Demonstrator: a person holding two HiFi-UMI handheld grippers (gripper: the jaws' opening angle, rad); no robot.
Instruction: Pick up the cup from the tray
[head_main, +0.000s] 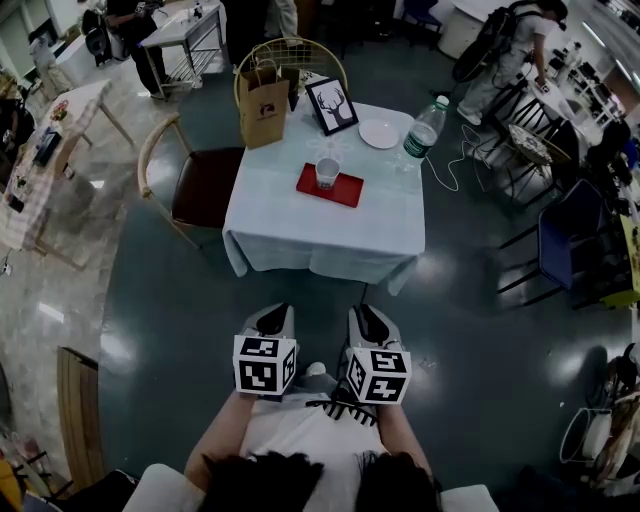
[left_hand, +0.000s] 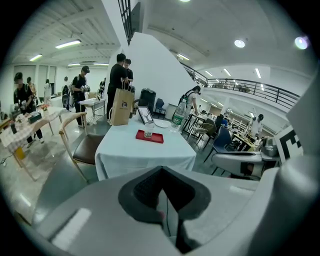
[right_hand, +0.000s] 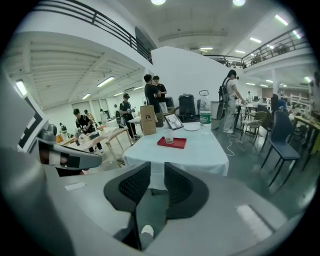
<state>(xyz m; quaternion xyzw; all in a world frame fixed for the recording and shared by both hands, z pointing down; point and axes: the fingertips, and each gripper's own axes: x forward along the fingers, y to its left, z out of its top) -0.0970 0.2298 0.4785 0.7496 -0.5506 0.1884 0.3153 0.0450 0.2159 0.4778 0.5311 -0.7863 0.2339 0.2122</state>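
A clear cup stands upright on a red tray in the middle of a white-clothed table. Both grippers hover over the floor in front of the table, well short of it. My left gripper is shut with nothing between its pads. My right gripper stands slightly open, a narrow empty gap between its pads. In the left gripper view the cup and tray lie far ahead of the left gripper. The right gripper view shows the cup on the tray, far beyond the right gripper.
On the table's far side stand a brown paper bag, a framed deer picture, a white plate and a water bottle. A wooden chair stands at its left. People, other tables and chairs fill the room around.
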